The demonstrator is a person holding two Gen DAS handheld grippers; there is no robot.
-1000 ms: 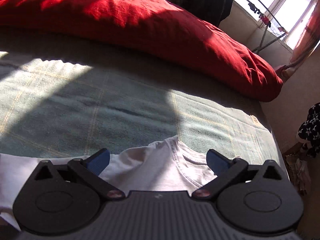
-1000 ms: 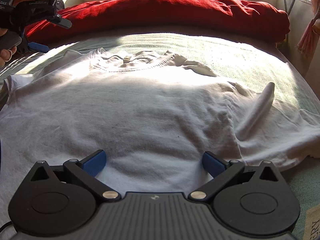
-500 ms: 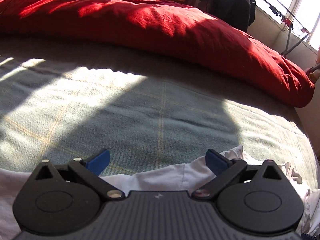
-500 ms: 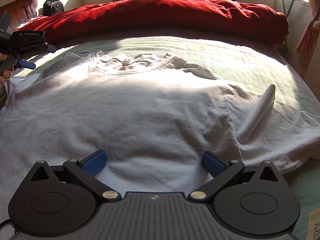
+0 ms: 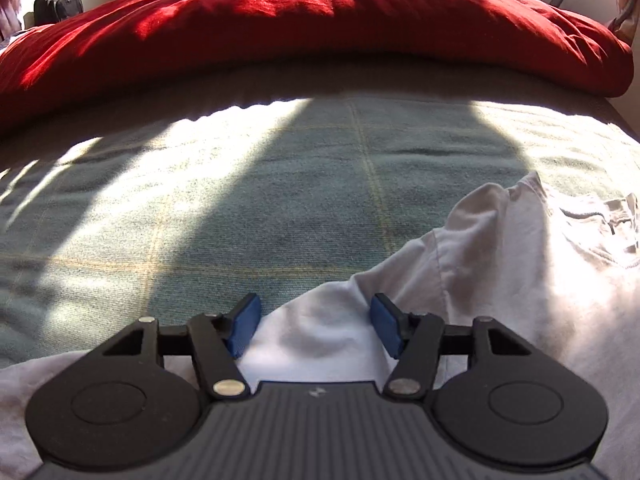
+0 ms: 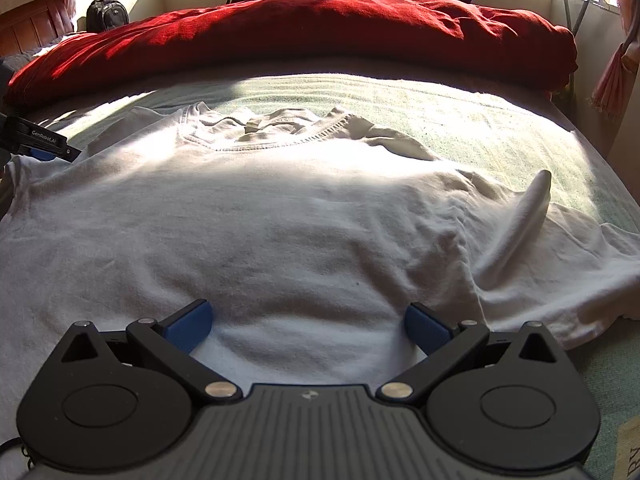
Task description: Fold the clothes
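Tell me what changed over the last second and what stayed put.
The left gripper swung from the collar toward the white T-shirt's sleeve edge and dropped lower. Its jaws are closing, with a peak of sleeve cloth between them, not yet visibly pinched. The right gripper stayed open over the hem; the shirt, red duvet and green blanket kept their places.

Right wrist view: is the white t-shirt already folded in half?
No, the white t-shirt lies spread flat on the green blanket, with its collar and body in view.
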